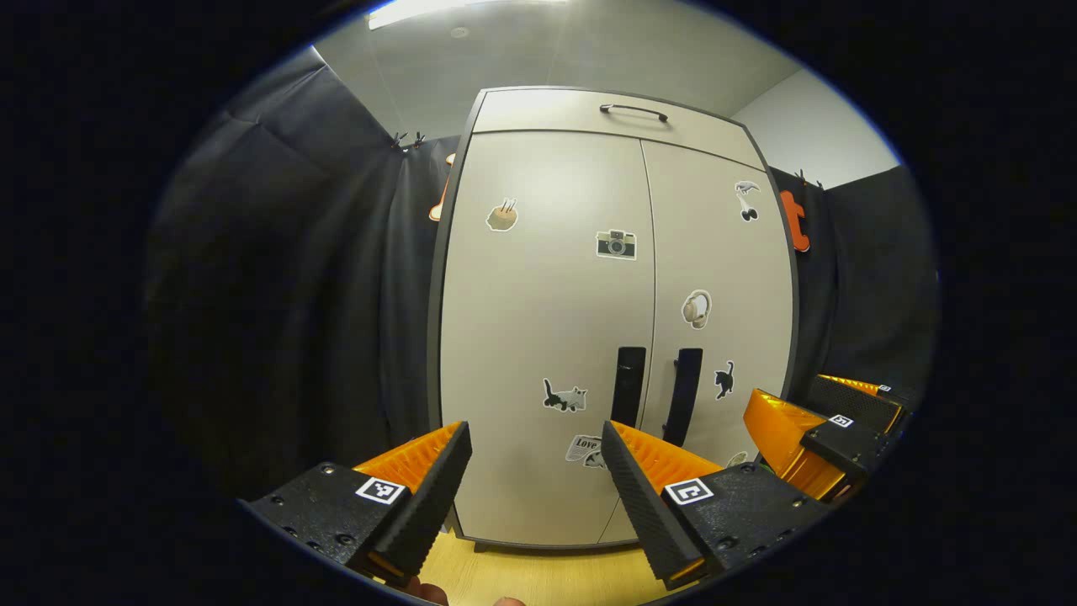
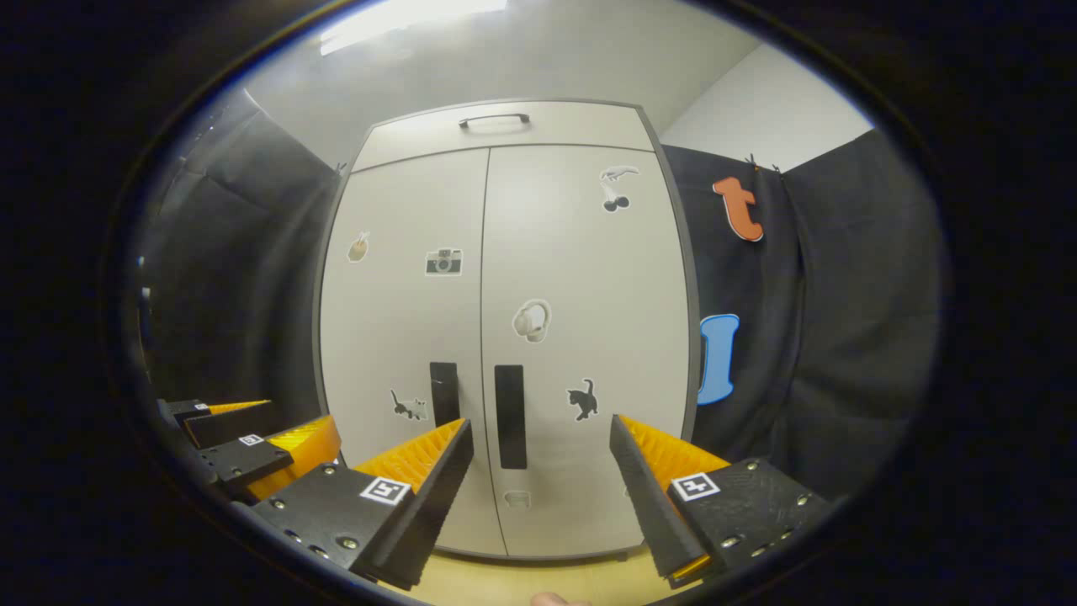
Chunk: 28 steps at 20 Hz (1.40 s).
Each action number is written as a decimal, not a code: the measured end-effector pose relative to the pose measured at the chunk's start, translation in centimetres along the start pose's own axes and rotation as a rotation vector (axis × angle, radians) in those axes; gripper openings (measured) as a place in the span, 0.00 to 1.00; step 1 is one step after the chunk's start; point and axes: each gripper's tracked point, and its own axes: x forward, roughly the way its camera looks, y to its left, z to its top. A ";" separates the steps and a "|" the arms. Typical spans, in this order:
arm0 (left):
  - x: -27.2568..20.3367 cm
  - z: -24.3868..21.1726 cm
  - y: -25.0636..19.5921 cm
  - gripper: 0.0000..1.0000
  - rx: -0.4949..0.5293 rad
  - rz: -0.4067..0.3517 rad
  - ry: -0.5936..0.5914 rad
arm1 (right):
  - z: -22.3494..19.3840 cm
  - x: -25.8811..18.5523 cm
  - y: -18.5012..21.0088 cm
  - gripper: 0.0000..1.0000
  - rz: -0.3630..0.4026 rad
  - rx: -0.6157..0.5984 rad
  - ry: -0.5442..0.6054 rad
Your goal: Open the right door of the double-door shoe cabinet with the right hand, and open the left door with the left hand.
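Beige shoe cabinet (image 1: 547,337) doors closed, left gripper (image 1: 536,471) and right gripper (image 2: 538,467) jaws spread, empty.

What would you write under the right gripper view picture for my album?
Open right gripper faces the shoe cabinet's closed right door, its black handle untouched.

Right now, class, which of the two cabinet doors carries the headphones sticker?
The right door: its headphones sticker sits above the dark handle. The left door has a camera sticker instead.

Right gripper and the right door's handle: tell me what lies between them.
Nothing. In the right gripper view, the open right gripper faces the right door's handle across bare air, well short of it.
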 end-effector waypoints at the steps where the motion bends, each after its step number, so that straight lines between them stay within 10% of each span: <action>1: 0.1 0.0 0.0 0.96 0.000 0.002 0.001 | -0.1 0.1 0.1 0.97 0.003 0.001 0.001; 12: -0.3 -0.2 2.7 0.96 0.037 0.051 0.013 | -3.0 5.6 1.8 0.95 0.012 -0.009 0.085; 17: -0.5 -0.8 5.6 0.96 0.033 0.114 0.027 | -4.0 8.6 2.6 0.75 0.004 -0.045 0.097; 26: 0.3 -1.5 8.6 0.96 0.025 0.179 0.045 | -5.3 11.9 3.2 0.65 -0.011 -0.055 0.123; 28: 0.6 -1.7 8.9 0.96 0.014 0.183 0.051 | -5.6 13.0 3.5 0.48 -0.011 -0.042 0.125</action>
